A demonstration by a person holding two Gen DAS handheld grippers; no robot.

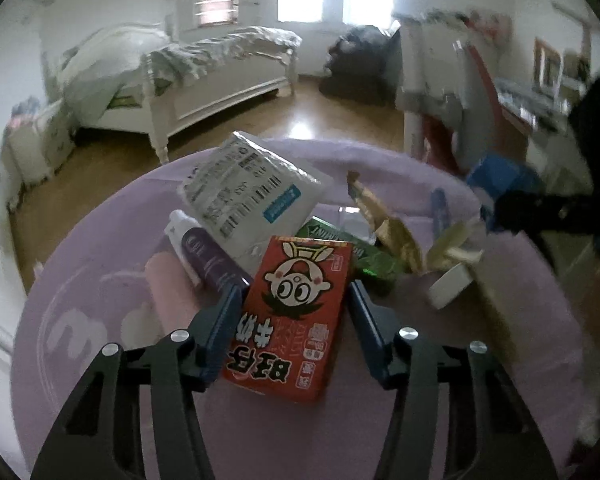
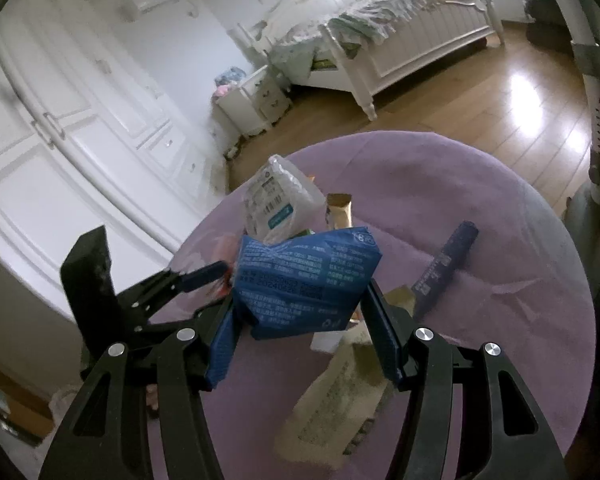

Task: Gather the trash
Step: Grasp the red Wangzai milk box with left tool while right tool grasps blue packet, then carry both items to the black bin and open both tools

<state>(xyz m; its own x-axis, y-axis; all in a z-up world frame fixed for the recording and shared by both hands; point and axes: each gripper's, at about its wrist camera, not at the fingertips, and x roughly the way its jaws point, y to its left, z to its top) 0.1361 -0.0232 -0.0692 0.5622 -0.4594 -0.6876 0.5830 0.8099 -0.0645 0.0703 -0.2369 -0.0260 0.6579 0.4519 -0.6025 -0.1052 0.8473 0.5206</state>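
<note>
Left gripper (image 1: 296, 292) clamped on a red drink carton (image 1: 290, 320), blue pads pressed against both long sides, carton tilted above the round purple table (image 1: 100, 280). Right gripper (image 2: 300, 308) clenched on a blue crinkled packet (image 2: 304, 280), pads squeezing both flanks, packet lifted off the same table (image 2: 480, 340).

Remaining litter clustered near the table's middle: white plastic pack with barcodes (image 1: 252, 192) standing toward the far edge; purple-and-white tube (image 1: 204, 252) just left of the carton; green mint wrapper (image 1: 360, 252) just right of it; crumpled gold wrapper (image 1: 392, 236) beyond that; small white box (image 1: 450, 288) nearer the right rim. In the right wrist view, dark blue stick-shaped box (image 2: 444, 268) lying on the table to the right of the packet, tan paper wrapper (image 2: 340, 392) on the cloth below it.

White bed (image 1: 204, 80) across the wooden floor, well apart from the table.
</note>
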